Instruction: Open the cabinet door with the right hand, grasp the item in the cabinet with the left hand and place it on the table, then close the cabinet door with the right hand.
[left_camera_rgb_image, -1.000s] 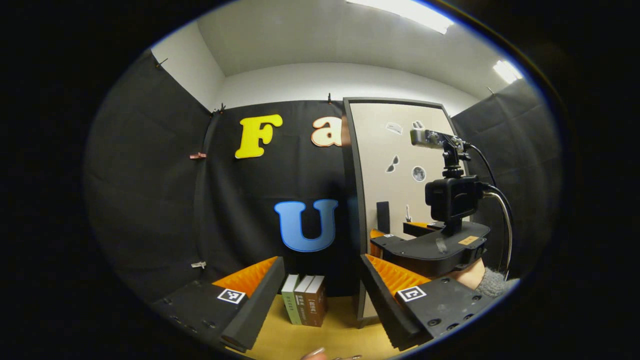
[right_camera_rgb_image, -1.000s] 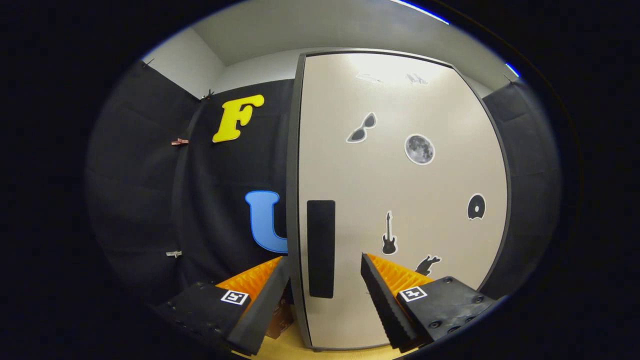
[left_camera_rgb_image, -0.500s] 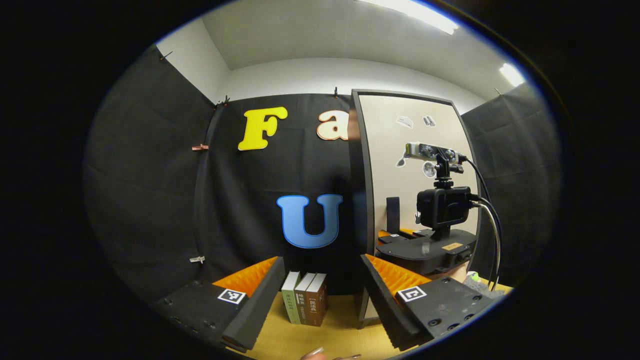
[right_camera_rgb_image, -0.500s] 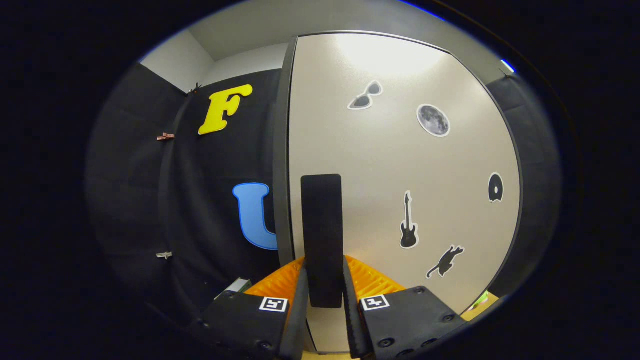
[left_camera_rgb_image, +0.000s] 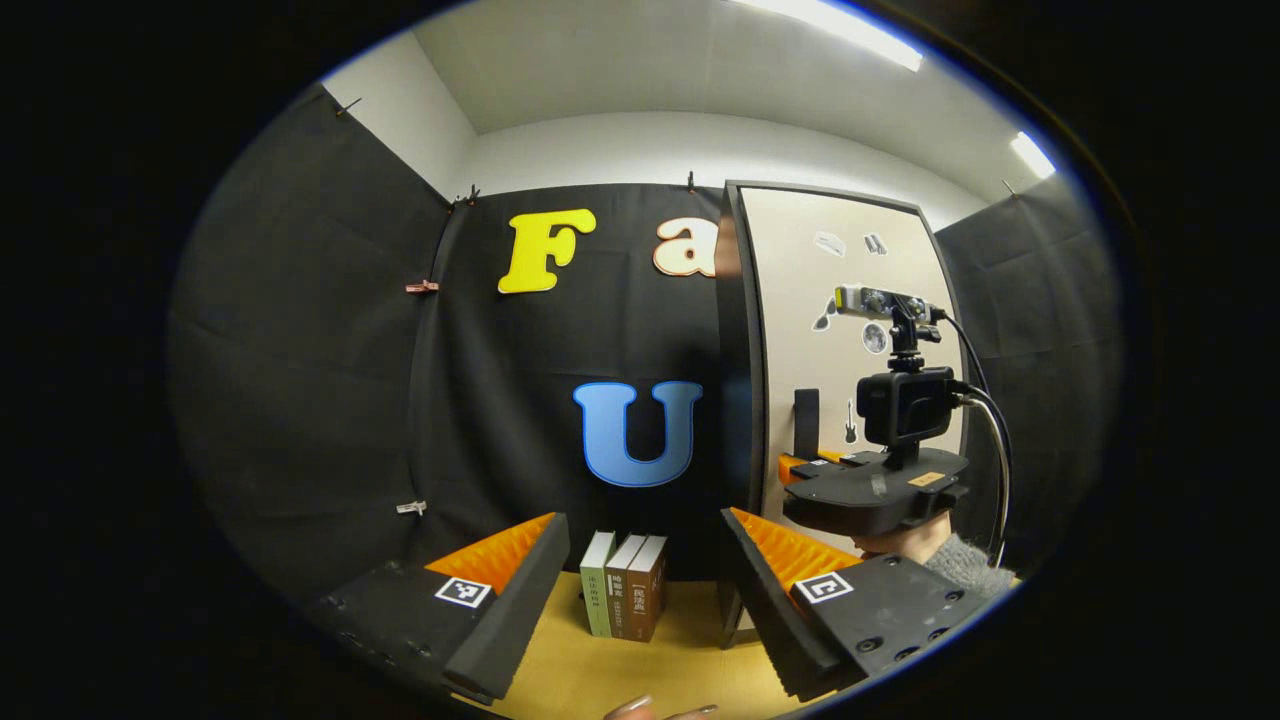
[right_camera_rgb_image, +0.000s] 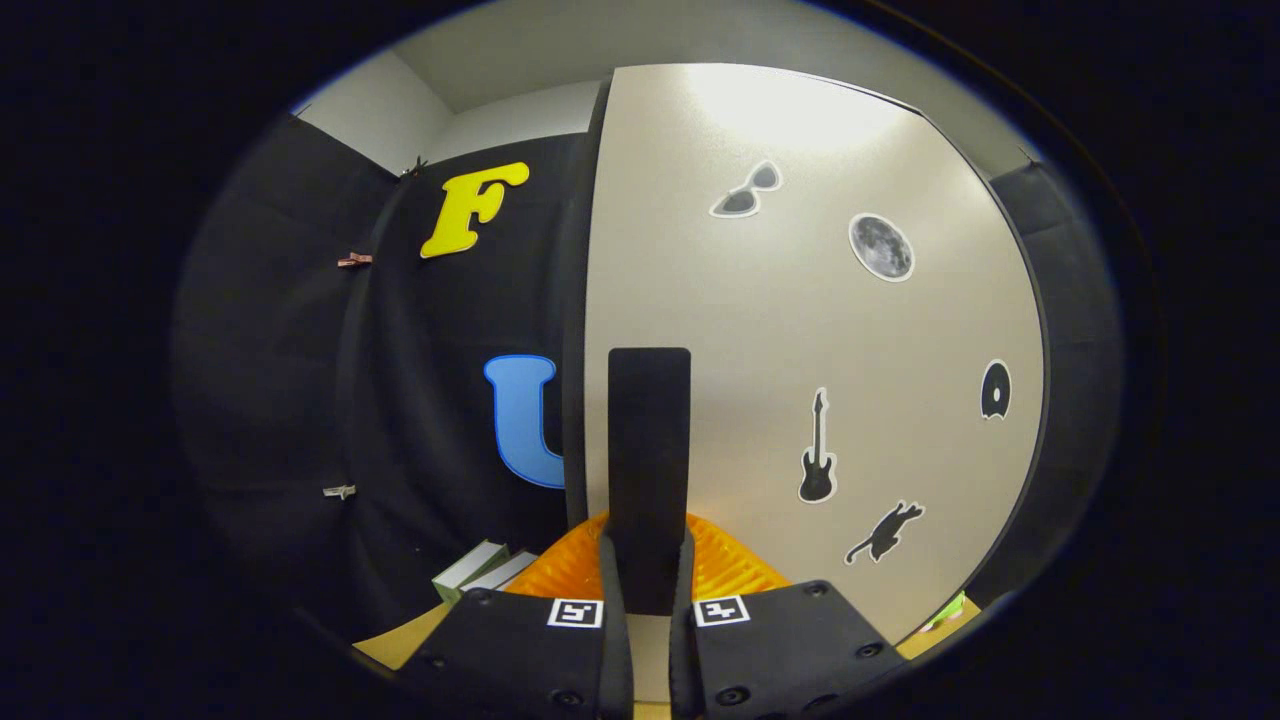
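Cabinet door (right_camera_rgb_image: 800, 330) handle (right_camera_rgb_image: 648, 450) now clamped by right gripper (right_camera_rgb_image: 648, 590), previously apart; left gripper (left_camera_rgb_image: 640, 590) stays apart.

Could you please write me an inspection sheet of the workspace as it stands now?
Surface: yellow table, bare in front of the books.
Job's things: cabinet door with stickers; black handle upright near its left edge. Item inside hidden.
Clutter: three books upright beside the cabinet.
Grippers: right gripper shut on the handle; left gripper open, holding nothing.
Cables: black cables loop from the camera on the right gripper.
Surroundings: black cloth walls, white ceiling with lights.
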